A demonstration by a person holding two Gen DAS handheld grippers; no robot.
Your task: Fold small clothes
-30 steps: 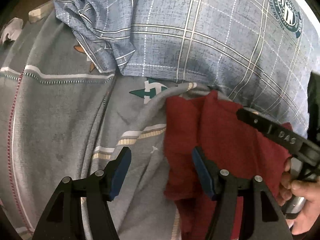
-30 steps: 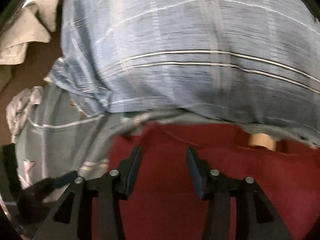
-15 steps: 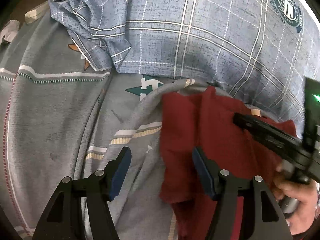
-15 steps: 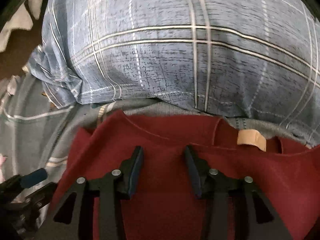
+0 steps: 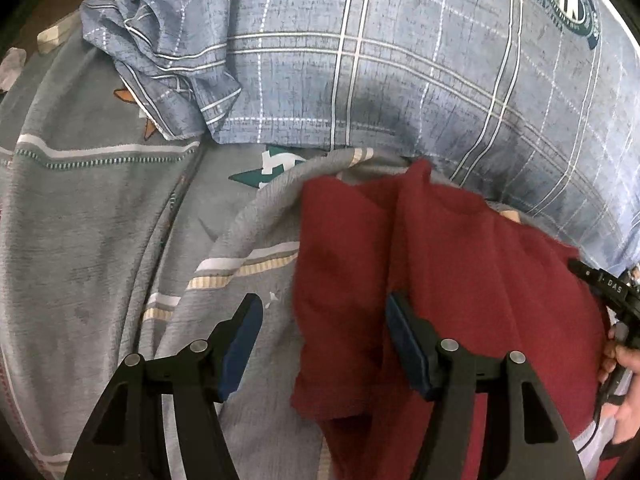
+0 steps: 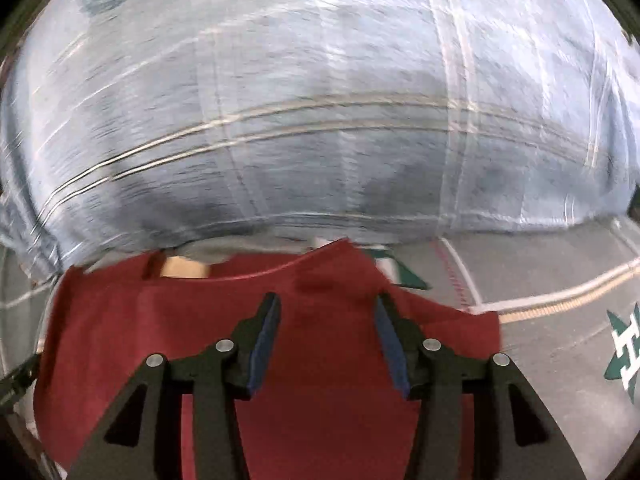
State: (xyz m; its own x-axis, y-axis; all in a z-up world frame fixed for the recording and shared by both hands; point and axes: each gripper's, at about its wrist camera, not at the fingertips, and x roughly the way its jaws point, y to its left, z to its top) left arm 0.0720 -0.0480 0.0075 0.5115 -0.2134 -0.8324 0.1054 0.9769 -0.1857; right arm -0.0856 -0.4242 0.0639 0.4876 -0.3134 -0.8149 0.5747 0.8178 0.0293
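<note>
Right gripper [image 6: 326, 338] had swung toward 3 o'clock; both jaws stood apart over the red garment [image 5: 460, 280]. Left gripper [image 5: 320, 340] risked snagging the grey garment [image 5: 100, 220] beneath.

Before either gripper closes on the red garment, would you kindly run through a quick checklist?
1. Left gripper open: ok.
2. Right gripper open: ok.
3. Left gripper straddles the red garment edge: ok.
4. Red garment lies flat: not ok, a ridge runs along it.
5. Grey garment underneath stays out of the grasp: cannot tell.
6. Right wrist view sharp enough to aim: not ok, the blue plaid cloth is blurred.
</note>
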